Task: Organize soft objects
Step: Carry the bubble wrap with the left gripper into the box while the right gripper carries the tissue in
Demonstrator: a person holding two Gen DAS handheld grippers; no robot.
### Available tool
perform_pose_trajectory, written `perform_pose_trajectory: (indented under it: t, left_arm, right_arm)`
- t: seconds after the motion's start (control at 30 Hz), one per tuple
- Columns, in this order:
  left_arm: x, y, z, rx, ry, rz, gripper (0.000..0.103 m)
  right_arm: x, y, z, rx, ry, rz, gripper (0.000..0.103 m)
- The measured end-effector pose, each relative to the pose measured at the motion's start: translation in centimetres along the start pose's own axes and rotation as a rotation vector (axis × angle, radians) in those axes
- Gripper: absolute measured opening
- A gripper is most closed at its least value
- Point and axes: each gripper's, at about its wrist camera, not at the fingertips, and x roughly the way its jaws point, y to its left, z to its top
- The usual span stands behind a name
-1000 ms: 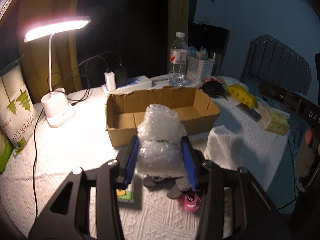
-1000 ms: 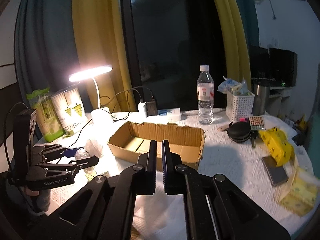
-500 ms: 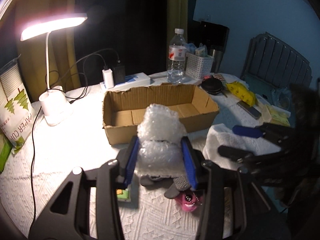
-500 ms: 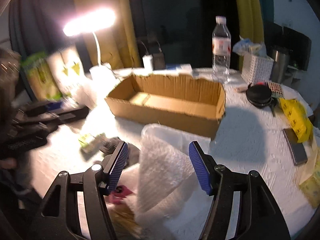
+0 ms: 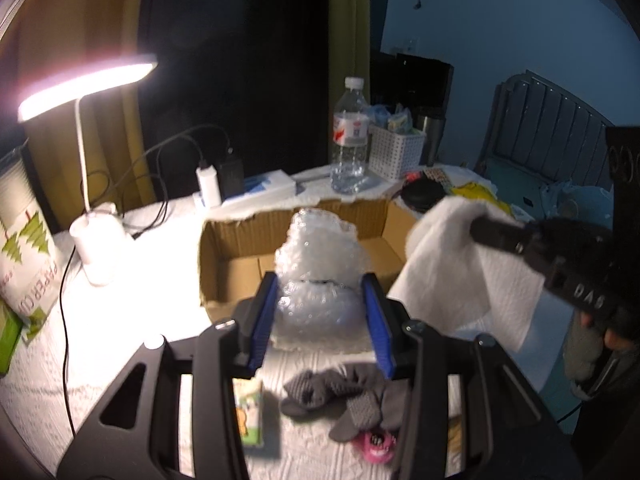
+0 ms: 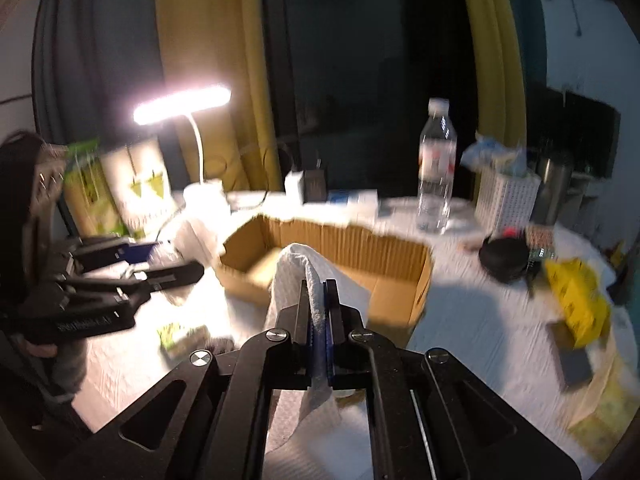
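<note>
The left gripper, with blue pads on black fingers, is closed partway around a crumpled wad of clear bubble wrap, the pads pressing its lower bulge on both sides while the upper lobe rises above the fingertips in front of the open brown cardboard box; the box stands on a white textured tablecloth, and the wad appears to hang just short of the box's near wall, though the fisheye view makes that hard to judge; below the gripper, on the cloth, lie a pair of grey knitted gloves beside a small pink toy and a small green-and-white packet; the right gripper has its jaws pinched nearly together on a fold of white soft cloth, which drapes down on both sides of the fingers and hangs near the box's near right corner; in the left wrist view the same cloth droops from that gripper's black fingers; a lit white desk lamp stands left of the box, and a clear plastic water bottle behind it.
</note>
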Motion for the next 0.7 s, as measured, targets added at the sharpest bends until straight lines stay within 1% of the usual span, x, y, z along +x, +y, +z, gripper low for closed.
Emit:
perform_pose_trajectory:
  t: [0.2,0.43,0.57,0.7]
  left_arm:
    - [1.4,-0.1,2.1,0.000,-0.023,-0.005,0.043]
    - [4.0,-0.1,3.8,-0.005,-0.020,-0.001,0.043]
    - [6.2,-0.1,4.4,-0.014,-0.001,-0.007,0.043]
    - [8.7,-0.2,4.3,-0.019,0.033,-0.014,0.043]
  right_arm:
    - [0.2,-2.0,2.5,0.006,-0.063,-0.009,0.005]
    - [1.8,-4.3,4.2,0.028,-0.100,-0.016,0.005]
    - [3.3,-5.5,4.6,0.043,-0.101,-0.026,0.005]
    - [5.9,-6.8,4.2,0.069,-0.065,-0.042,0.005]
